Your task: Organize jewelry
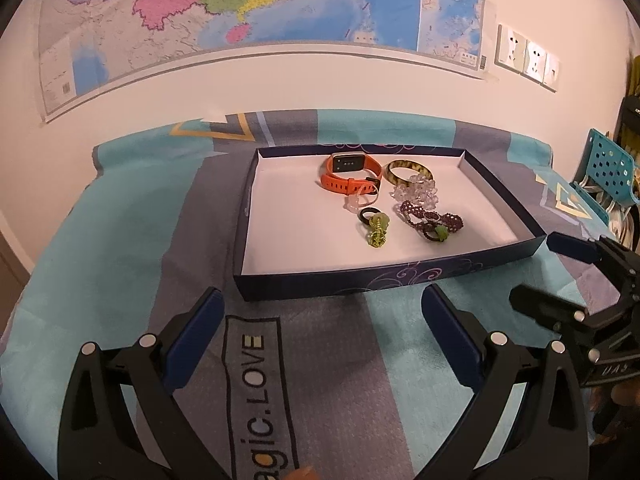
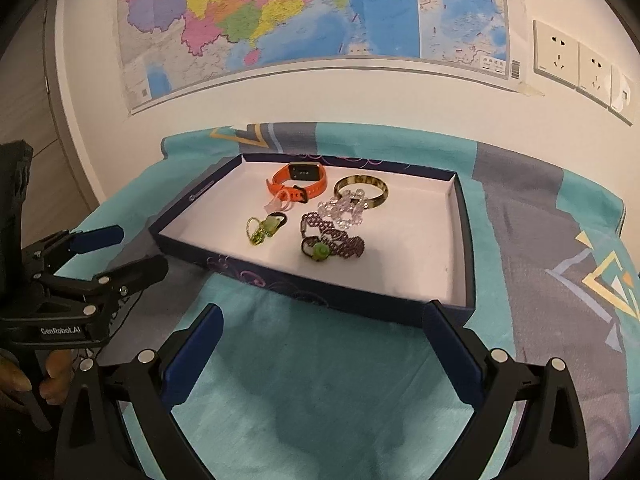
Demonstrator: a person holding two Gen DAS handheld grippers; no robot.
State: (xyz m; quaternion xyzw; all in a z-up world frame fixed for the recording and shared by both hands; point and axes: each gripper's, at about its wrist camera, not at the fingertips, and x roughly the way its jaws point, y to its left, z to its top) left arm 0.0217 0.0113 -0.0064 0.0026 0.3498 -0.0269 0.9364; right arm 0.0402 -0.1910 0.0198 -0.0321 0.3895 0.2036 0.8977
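Blue-padded fingers of the left claw (image 1: 322, 332) are standing wide apart with nothing between them, hanging over the cloth (image 1: 132, 208), where printed writing reading "agic.LOVE" is running up between them. At 12 o'clock from this claw, just beyond its tips, the tray (image 1: 400, 278) is sitting on the cloth, dark blue outside with pale swirls, white inside. All the jewelry is lying in the tray's far half: an orange watch (image 1: 349, 174) at the back, a mottled bangle (image 1: 408, 172) at its 3 o'clock, clear beads (image 1: 416, 192) touching the bangle's near side, a clear ring (image 1: 356, 202) against the watch strap, a yellow-green charm (image 1: 377, 232) nearer, and a purple beaded band (image 1: 430, 218) at the charm's 3 o'clock with a green flower ring (image 2: 320, 251) resting on it. From the right wrist view, the right claw (image 2: 322, 334) is likewise gaping wide and empty, with the tray's near right corner just beyond its right finger and the jewelry lying at 11 to 12 o'clock. At 9 o'clock in that view the left claw's body is showing the label "GenRobot.AI", with a hand (image 2: 56, 376) gripping below it. A map (image 2: 280, 20) and wall sockets (image 2: 576, 64) are hanging behind.
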